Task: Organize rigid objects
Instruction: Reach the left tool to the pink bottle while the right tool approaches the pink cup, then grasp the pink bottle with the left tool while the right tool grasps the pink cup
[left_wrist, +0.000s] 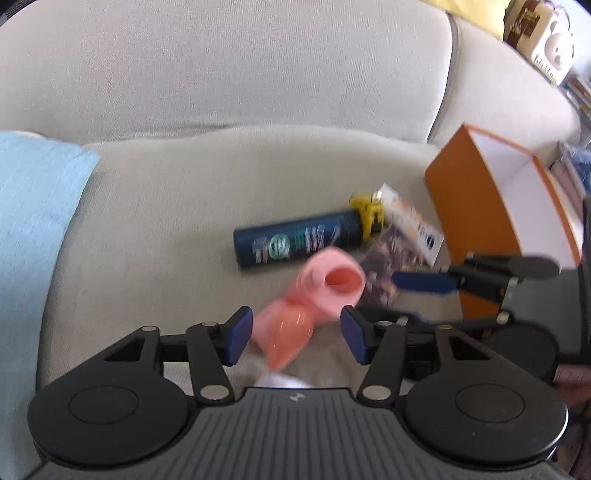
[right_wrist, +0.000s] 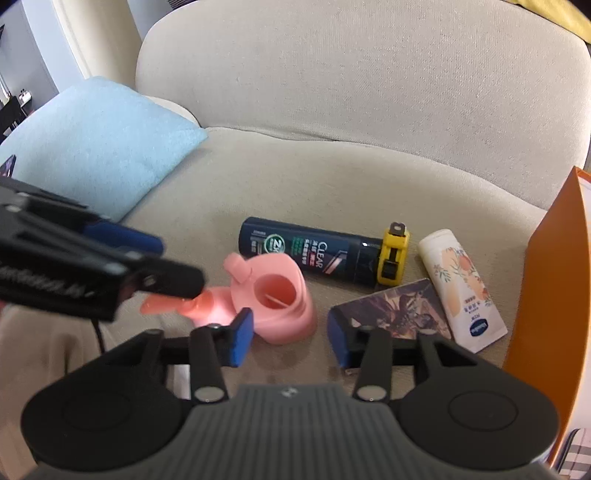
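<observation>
Sofa (right_wrist: 369, 177): beige seat cushion under everything you are working on.
Pillow (right_wrist: 99, 147): light blue, at the seat's left end.
Orange box (left_wrist: 491, 206): open, white inside, standing at the seat's right side.
Shampoo bottle (right_wrist: 310, 251): dark blue, lying flat, a yellow tape measure (right_wrist: 393, 254) touching its cap end.
Lotion tube (right_wrist: 461, 288): flat beside a printed card (right_wrist: 395, 310).
Pink holder (right_wrist: 280, 295): lying on the seat in front of the bottle.
Your left gripper (left_wrist: 295, 332): jaws apart, pink holder between the pads, neither pad pressing it.
Your right gripper (right_wrist: 291, 336): jaws apart, gripping nothing, just short of the pink holder.
</observation>
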